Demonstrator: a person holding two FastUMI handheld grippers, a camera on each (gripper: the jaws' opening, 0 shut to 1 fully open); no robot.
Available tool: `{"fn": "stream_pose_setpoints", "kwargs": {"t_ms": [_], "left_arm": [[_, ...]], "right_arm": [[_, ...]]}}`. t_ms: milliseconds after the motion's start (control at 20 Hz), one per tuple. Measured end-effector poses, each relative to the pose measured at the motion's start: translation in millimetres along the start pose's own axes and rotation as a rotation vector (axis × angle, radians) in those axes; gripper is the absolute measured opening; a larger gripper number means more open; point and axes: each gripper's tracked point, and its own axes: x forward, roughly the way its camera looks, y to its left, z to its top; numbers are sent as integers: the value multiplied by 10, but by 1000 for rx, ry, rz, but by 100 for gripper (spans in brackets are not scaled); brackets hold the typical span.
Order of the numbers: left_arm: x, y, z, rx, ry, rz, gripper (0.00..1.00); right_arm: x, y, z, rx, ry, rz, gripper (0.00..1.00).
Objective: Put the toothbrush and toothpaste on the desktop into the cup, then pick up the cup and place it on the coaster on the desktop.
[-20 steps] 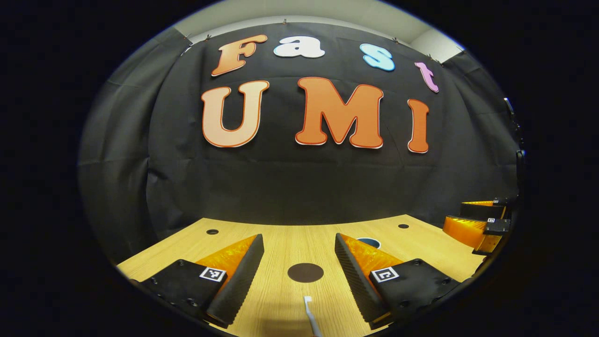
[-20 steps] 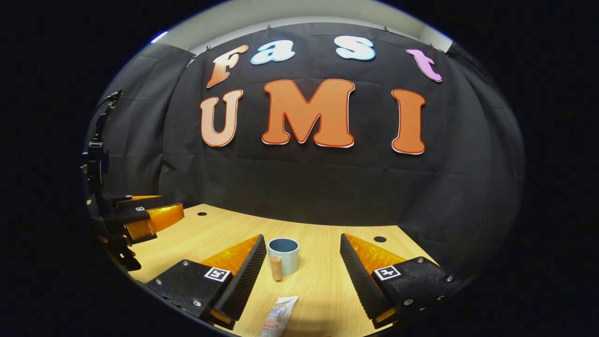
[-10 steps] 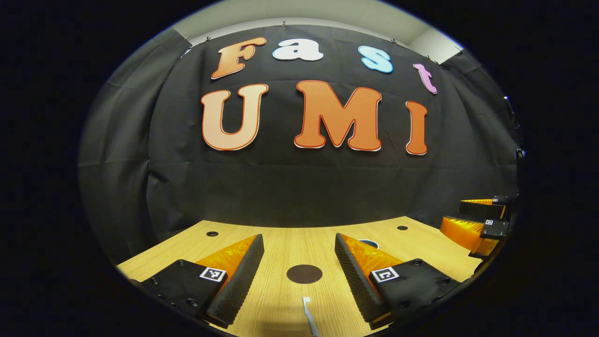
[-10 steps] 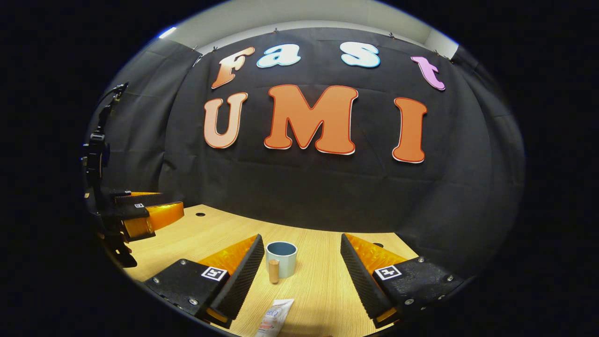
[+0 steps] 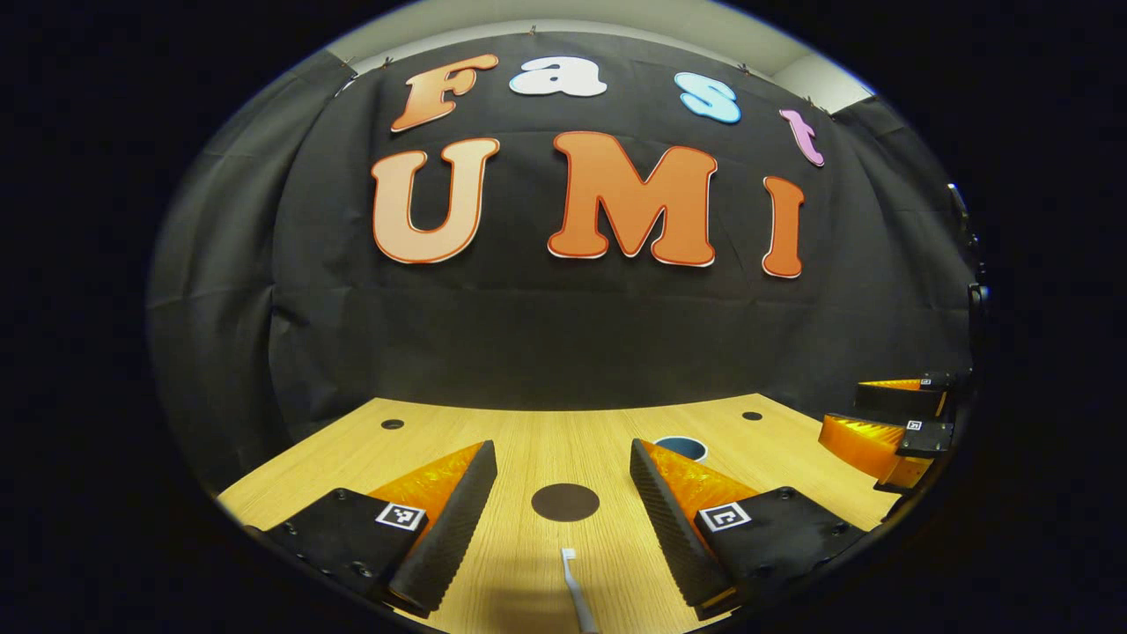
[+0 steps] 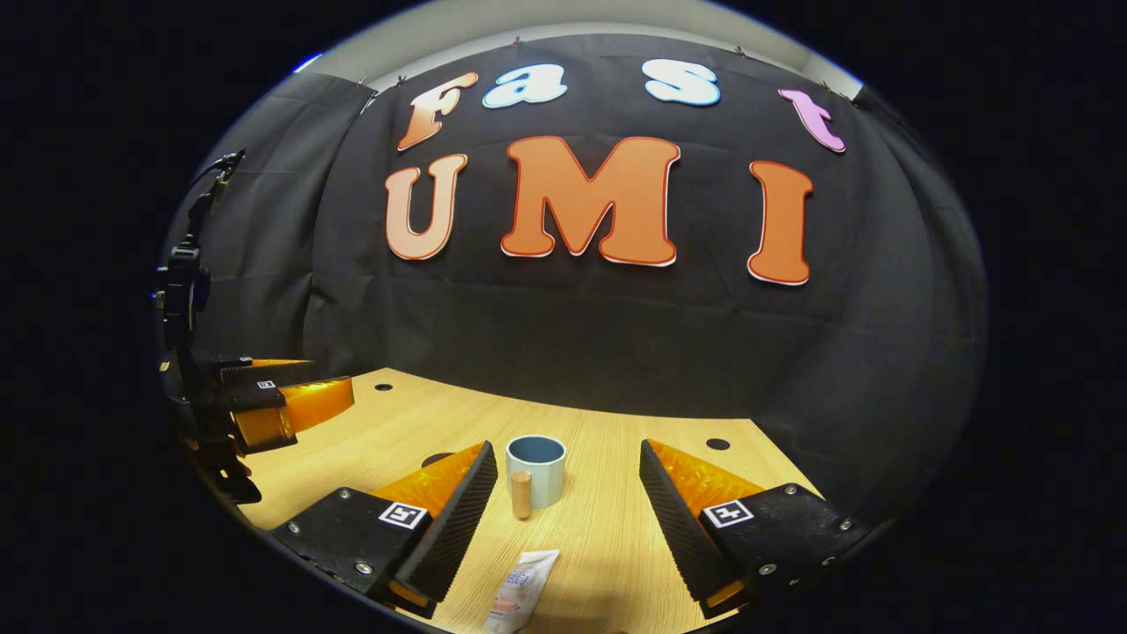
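My left gripper (image 5: 563, 502) hangs with fingers spread wide, grasping nothing. Between them at 6 o'clock lies the white toothbrush (image 5: 574, 592); the dark round coaster (image 5: 565, 501) sits just beyond. My right gripper (image 6: 568, 497) is equally released, the flat toothpaste (image 6: 519, 592) at 6 o'clock, the pale blue cup (image 6: 536, 468) with wooden handle at 12. Nothing is packed yet; every step remains.
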Motion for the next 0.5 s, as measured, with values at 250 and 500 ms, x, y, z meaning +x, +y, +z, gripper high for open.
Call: {"fn": "stream_pose_setpoints", "kwargs": {"t_ms": [250,500], "left_arm": [[84,-21,-211,-19,119,-23,97],[125,-144,-597,-51,266,-70,97]], "right_arm": [[18,53,-156,23,117,53,96],[73,17,-553,-8,252,26,93]]}}
